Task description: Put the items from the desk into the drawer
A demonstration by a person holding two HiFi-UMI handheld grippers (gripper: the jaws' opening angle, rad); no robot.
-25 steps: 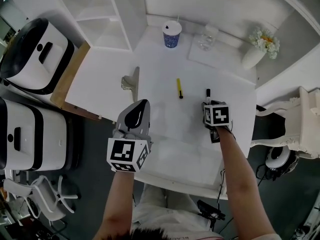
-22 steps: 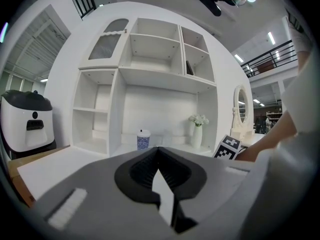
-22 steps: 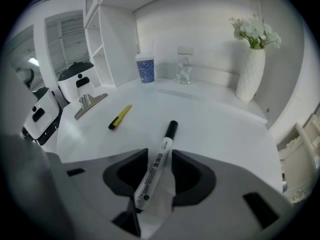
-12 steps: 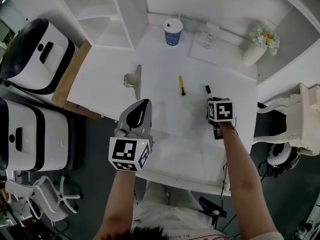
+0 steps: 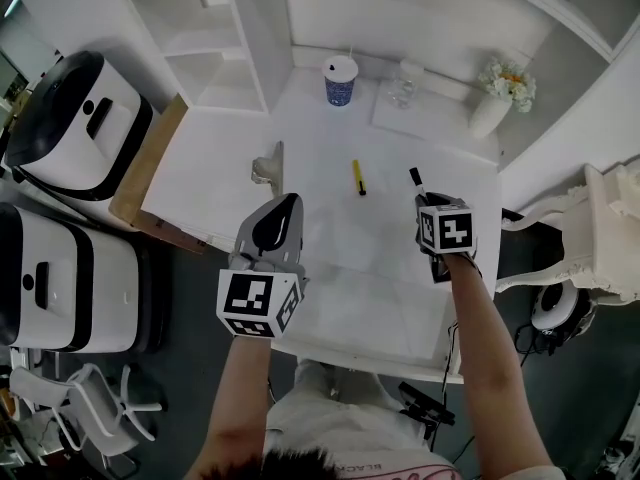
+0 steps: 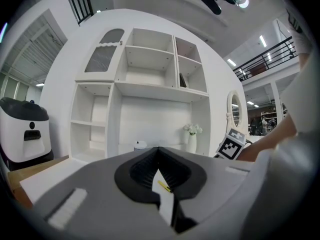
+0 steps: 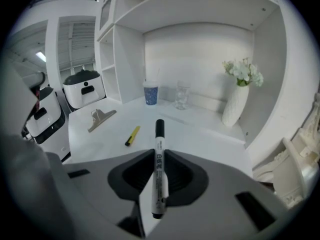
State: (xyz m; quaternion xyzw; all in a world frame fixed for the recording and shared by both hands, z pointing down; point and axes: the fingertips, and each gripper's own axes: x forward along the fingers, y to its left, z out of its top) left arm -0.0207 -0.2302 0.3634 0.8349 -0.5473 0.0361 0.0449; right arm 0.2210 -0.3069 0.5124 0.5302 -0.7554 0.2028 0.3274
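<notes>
My right gripper is shut on a white marker with a black cap, and its jaws have just been closing on it. The marker sticks out forward, above the white desk. In the head view the right gripper hangs over the desk's right side with the marker's cap showing. A yellow pen lies mid-desk and a metal clip lies to its left. My left gripper hovers shut over the desk's front left with nothing in it.
At the back of the desk stand a blue paper cup, a glass and a white vase of flowers. A white shelf unit rises at the back left. White machines stand to the left, a white chair to the right.
The right gripper has closed on the marker and risen off the desk with it. The left gripper has come up a little.
</notes>
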